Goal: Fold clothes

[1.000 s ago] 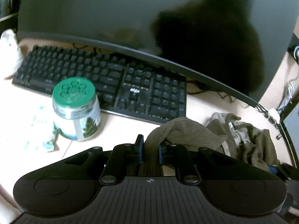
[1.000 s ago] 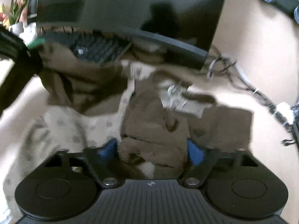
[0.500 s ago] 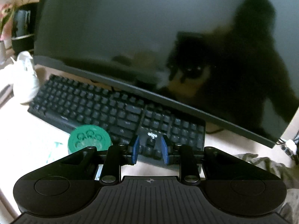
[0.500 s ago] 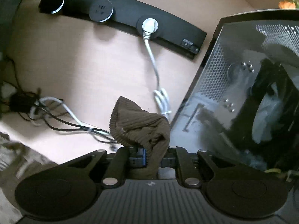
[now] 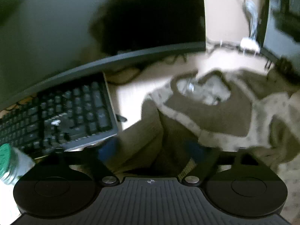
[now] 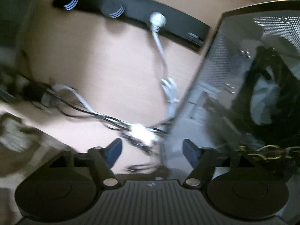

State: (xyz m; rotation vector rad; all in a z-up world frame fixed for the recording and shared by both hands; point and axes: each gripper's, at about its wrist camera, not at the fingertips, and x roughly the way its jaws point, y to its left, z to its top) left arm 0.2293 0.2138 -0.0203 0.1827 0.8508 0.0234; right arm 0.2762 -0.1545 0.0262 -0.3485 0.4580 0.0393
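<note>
Now both of my tools have let go of what they carried half a second ago. My right hand-held gripper (image 6: pixel 151 152), then pinched on a ribbed brown cuff, has its blue pads (image 6: pixel 189 151) spread wide with nothing between them, only cables (image 6: pixel 105 119) and the beige counter (image 6: pixel 105 60) beyond. My left hand-held gripper (image 5: pixel 151 151), narrow and empty over the keyboard (image 5: pixel 61 116) then, is now spread wide above the brown garment (image 5: pixel 210 120); cloth lies between the pads, but I see no pinch on it.

I read this as a release and a reach for a fresh hold, so the fold is barely begun.

The garment lies crumpled on the counter just right of the keyboard: soft olive-brown knit, a paler spotted lining turned out along its edges, and ribbing near my left tool's right pad. It looks limp and likely to slump. A green-lidded jar (image 5: pixel 7 161) sits at the lower left. Motion blur smears both views.
</note>
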